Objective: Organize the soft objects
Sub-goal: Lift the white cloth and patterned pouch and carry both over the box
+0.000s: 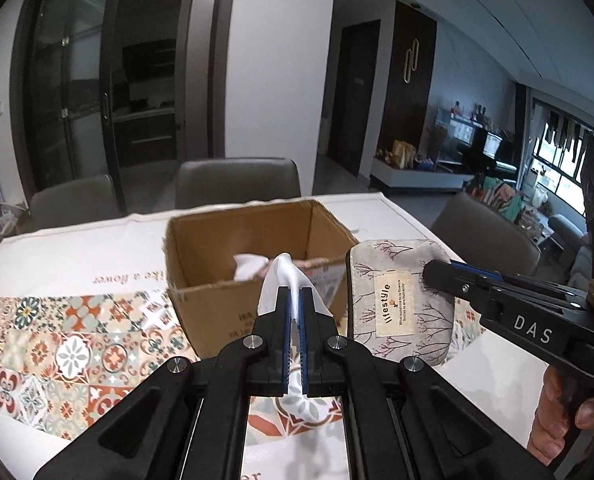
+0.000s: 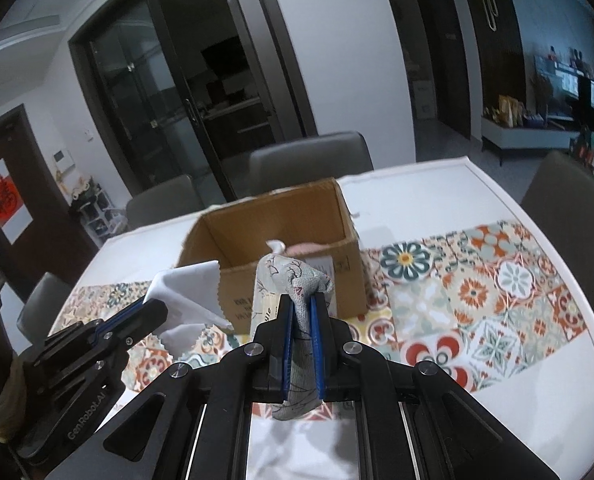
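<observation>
My left gripper (image 1: 295, 294) is shut on a thin white cloth (image 1: 287, 280), which hangs above the table in front of an open cardboard box (image 1: 257, 232). The same cloth (image 2: 185, 300) shows in the right wrist view, pinched by the left gripper (image 2: 153, 306). My right gripper (image 2: 302, 300) is shut on a grey fabric pouch (image 2: 293, 280) printed with branches. From the left wrist view the pouch (image 1: 401, 300) shows its "lifestyle" label, with the right gripper (image 1: 431, 272) clamping its right edge. Inside the box lie a white cloth (image 1: 249, 266) and something pink (image 2: 313, 248).
The table (image 1: 77, 256) carries a white cloth with a tiled floral band (image 2: 477, 292). Grey chairs (image 1: 237, 182) stand along the far side and one (image 2: 573, 216) at the right end. A person's hand (image 1: 561, 416) holds the right gripper's handle.
</observation>
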Tool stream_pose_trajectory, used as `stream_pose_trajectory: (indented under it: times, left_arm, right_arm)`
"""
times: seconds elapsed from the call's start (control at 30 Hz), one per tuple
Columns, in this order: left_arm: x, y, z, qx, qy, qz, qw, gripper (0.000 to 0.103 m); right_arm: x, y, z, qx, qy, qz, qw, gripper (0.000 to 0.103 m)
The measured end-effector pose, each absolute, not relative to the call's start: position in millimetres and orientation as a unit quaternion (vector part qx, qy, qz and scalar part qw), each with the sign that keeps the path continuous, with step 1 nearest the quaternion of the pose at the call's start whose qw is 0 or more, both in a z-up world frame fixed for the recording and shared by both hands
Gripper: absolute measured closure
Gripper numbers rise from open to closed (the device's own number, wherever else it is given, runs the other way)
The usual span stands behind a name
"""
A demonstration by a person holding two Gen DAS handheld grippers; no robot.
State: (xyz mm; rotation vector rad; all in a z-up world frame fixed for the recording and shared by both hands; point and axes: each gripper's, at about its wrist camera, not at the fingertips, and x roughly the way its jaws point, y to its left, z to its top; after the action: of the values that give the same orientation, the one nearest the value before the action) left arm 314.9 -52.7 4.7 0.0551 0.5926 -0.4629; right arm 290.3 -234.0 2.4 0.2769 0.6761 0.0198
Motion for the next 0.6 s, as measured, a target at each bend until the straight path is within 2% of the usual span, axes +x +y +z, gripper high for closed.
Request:
stream_pose_trajectory:
  times: [0.6]
  left_arm:
    - [330.4, -44.9, 52.8, 0.031, 0.216, -0.191, 0.957, 0.097]
  right_arm:
    - [312.6, -222.4, 59.0, 0.101, 0.245, 0.050, 0.963, 0.093]
